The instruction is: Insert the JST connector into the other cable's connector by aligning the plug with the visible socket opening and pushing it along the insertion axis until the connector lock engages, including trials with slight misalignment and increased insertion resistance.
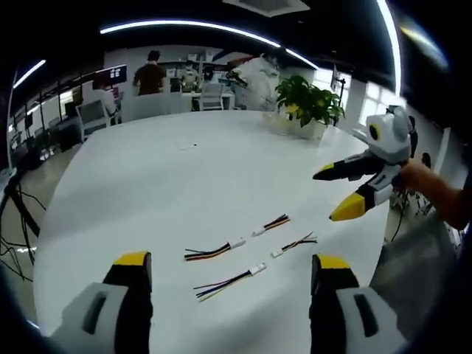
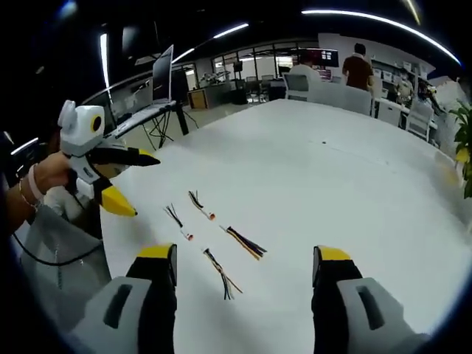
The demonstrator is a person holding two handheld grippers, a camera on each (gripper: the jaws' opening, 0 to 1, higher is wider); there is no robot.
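Several short multicoloured cables with small white JST connectors lie loose on the white table (image 1: 147,184). In the left gripper view one cable (image 1: 214,251) lies beside a second (image 1: 271,223), with a third (image 1: 295,243) and a fourth (image 1: 225,282) nearby. My left gripper (image 1: 230,267) hovers open just short of them, holding nothing. The right gripper (image 1: 338,193) comes in from the right, open and above the table. In the right gripper view the cables (image 2: 245,242) (image 2: 221,271) (image 2: 200,205) (image 2: 177,220) lie ahead of my open right gripper (image 2: 243,258). The left gripper (image 2: 139,184) is at the left, held in a hand.
A potted plant (image 1: 310,103) stands at the table's far right. Chairs and people are beyond the far edge (image 1: 151,74). A stand with a screen (image 2: 162,74) is off the table's left side. The near table edge runs by the person's sleeve (image 1: 413,258).
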